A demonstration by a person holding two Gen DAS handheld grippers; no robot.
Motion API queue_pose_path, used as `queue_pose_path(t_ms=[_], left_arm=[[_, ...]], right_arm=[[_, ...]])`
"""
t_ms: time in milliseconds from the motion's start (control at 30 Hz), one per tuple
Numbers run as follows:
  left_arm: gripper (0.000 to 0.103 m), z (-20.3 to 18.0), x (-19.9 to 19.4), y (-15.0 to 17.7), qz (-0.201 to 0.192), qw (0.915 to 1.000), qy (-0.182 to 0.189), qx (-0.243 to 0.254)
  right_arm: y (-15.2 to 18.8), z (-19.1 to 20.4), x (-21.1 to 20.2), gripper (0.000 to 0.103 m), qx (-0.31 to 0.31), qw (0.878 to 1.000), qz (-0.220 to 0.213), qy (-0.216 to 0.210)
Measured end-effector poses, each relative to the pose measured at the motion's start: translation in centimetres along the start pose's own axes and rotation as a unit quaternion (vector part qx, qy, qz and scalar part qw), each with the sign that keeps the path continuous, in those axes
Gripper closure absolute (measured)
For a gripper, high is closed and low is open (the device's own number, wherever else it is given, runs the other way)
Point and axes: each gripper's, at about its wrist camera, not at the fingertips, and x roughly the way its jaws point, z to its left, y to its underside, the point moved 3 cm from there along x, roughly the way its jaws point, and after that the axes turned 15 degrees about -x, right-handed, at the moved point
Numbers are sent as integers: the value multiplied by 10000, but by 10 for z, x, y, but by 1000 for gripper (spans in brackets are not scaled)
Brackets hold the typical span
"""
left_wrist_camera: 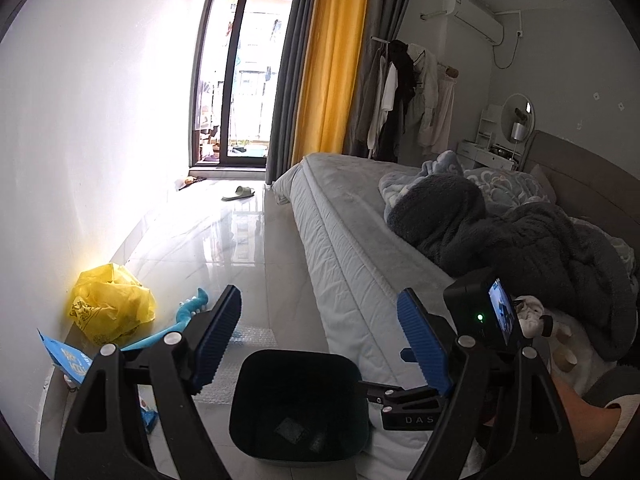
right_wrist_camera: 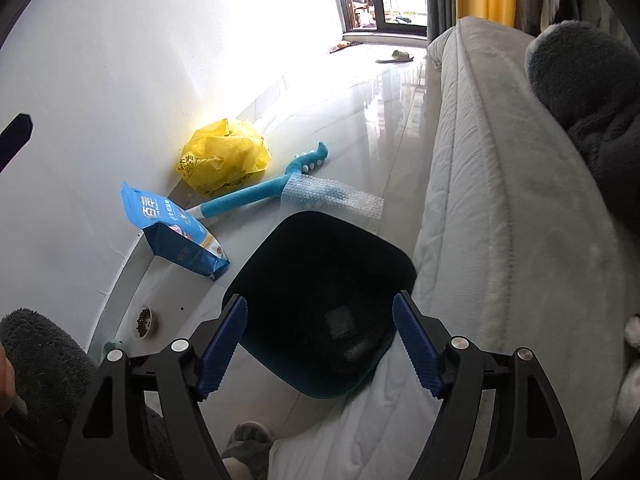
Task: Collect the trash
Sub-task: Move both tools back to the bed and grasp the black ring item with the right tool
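A dark bin (left_wrist_camera: 298, 404) (right_wrist_camera: 320, 300) stands on the floor beside the bed, with a few small dark scraps at its bottom. A crumpled yellow plastic bag (left_wrist_camera: 112, 308) (right_wrist_camera: 224, 156) lies by the wall. A blue pet-food pouch (right_wrist_camera: 176, 236) (left_wrist_camera: 66, 360), a sheet of bubble wrap (right_wrist_camera: 332, 200) and a blue toy stick (right_wrist_camera: 256, 192) (left_wrist_camera: 188, 316) lie near it. My left gripper (left_wrist_camera: 320, 332) is open and empty above the bin. My right gripper (right_wrist_camera: 320, 340) is open and empty over the bin, and it shows in the left wrist view (left_wrist_camera: 424, 384).
The bed (left_wrist_camera: 360, 248) (right_wrist_camera: 500, 200) with dark blankets runs along the right. A small bowl of pellets (right_wrist_camera: 143, 320) sits on the floor by the wall. A slipper (left_wrist_camera: 240, 193) lies near the balcony door. The glossy tile floor (left_wrist_camera: 240, 240) stretches ahead.
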Motion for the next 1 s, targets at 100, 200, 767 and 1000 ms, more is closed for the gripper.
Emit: queue_pose_path(t_ms=[100, 200, 767, 1000], left_arm=[[18, -17, -1, 1, -23, 9999, 129, 110], [17, -30, 2, 4, -11, 9996, 204, 170], [8, -95, 31, 26, 342, 9971, 661, 132], [8, -125, 36, 42, 384, 9951, 859, 316]], right_arm=[[8, -3, -23, 23, -83, 9997, -169, 129], [15, -9, -45, 20, -180, 9989, -346, 264], [68, -78, -115, 17, 258, 9948, -737, 648], [94, -111, -137, 17, 476, 9935, -790, 662]])
